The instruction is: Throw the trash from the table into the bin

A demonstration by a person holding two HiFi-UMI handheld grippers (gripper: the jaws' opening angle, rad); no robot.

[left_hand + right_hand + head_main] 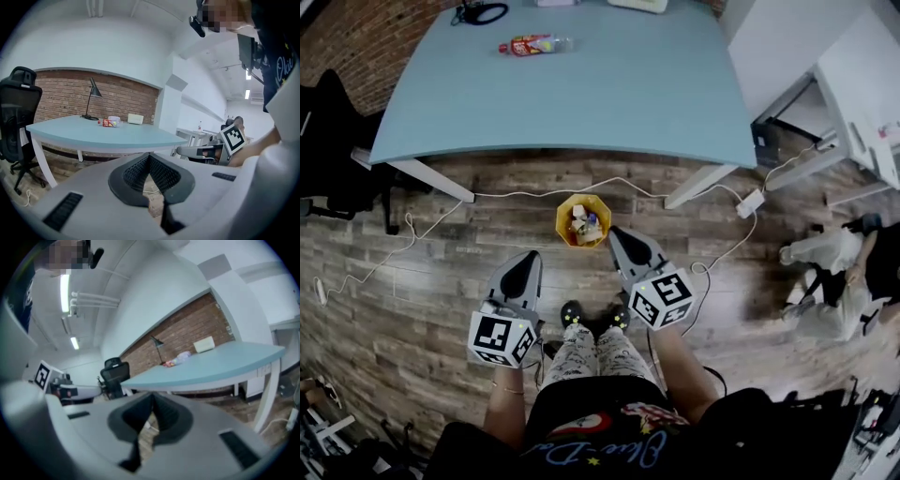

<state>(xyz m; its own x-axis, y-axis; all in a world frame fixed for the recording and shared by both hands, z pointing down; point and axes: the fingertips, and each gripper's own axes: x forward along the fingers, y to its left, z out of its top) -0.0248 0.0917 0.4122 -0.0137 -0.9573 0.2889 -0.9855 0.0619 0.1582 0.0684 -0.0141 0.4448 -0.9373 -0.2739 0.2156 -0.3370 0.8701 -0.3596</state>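
Both forward-pointing, closed: left gripper (527,261), right gripper (621,236).

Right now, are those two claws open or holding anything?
Left claw: closed, holding nothing.
Right claw: closed, holding nothing.

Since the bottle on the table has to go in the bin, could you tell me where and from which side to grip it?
I would grip the bottle across its red-labelled body, coming from above on the table's near side. It lies on its side, lengthwise left to right in the head view, so jaws across it span its narrow width.
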